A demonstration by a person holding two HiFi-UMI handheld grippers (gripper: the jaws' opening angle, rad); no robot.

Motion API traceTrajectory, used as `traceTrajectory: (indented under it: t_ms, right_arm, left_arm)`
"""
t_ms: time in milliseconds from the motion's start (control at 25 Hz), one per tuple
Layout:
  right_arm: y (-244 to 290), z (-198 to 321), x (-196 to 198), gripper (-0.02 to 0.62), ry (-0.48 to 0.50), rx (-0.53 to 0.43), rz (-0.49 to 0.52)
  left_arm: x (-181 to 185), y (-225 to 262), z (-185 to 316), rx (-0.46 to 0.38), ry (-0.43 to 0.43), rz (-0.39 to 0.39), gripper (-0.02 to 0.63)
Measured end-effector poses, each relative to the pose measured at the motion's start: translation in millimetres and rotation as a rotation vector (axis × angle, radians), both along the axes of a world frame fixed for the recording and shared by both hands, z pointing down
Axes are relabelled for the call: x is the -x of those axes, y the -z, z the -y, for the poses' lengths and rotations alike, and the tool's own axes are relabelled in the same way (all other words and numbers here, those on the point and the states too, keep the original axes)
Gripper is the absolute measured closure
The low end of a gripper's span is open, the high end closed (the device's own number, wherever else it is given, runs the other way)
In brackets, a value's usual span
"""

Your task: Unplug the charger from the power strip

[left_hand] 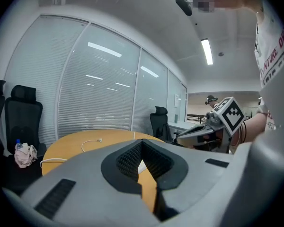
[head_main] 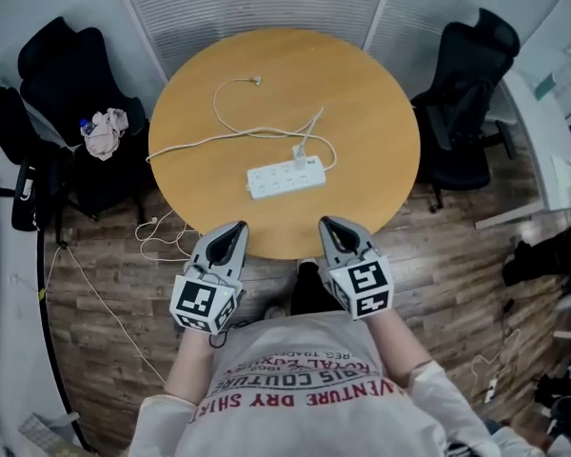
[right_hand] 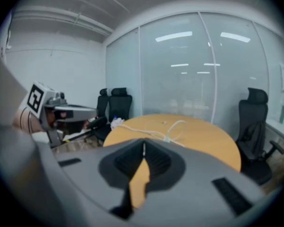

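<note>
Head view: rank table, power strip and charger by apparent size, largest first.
1. Table, by far the largest.
2. Power strip.
3. Charger, the smallest, plugged into the strip.
All lie at about one depth, so the order is safe.

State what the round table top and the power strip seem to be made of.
Table top: probably wood veneer or laminate; even honey tone, smooth matte face.
Power strip: likely moulded plastic; uniform white, rounded corners.
</note>
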State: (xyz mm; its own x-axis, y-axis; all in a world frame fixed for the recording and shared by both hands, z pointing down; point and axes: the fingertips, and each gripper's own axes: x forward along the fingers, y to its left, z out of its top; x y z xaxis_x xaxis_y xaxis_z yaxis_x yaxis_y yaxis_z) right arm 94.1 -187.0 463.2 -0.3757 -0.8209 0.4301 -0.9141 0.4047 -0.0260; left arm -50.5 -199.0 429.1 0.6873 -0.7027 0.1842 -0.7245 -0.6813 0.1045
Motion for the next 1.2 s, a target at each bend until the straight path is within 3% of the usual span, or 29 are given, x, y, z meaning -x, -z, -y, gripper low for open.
traceTrajectory:
  t_ms: [400, 640, 720, 760, 960, 1200]
  right_arm:
    - [-63.6, 124.0, -25.7, 0.568, 0.199, 0.166, -0.007]
    - [-111.6, 148.6, -22.5, 0.566, 0.297, 0.304, -0.058]
    - [-126.1, 154.9, -18.9, 0.539, 0.295, 0.34, -0.067]
    - [-133.1, 157.8, -18.0, 0.483, 0.289, 0.356, -0.071]
    - [-159.5, 171.9, -14.3, 0.372, 0.249, 0.441, -0.076]
    - [-178.5, 192.5, -7.2, 0.35, 0.162, 0.508, -0.092]
  left_arm:
    - [-37.2, -71.3, 103.9, 0.113, 0.133, 0.041, 0.577]
    - [-55.3, -143.1, 131.3, 0.247, 0.124, 0.128, 0.577]
    - [-58.5, -166.4, 137.7, 0.283, 0.101, 0.157, 0.577]
    - [-59.9, -177.0, 140.6, 0.299, 0.091, 0.169, 0.577]
    - [-60.8, -217.9, 151.8, 0.359, 0.063, 0.239, 0.577]
    - [-59.0, -244.0, 155.1, 0.399, 0.027, 0.288, 0.577]
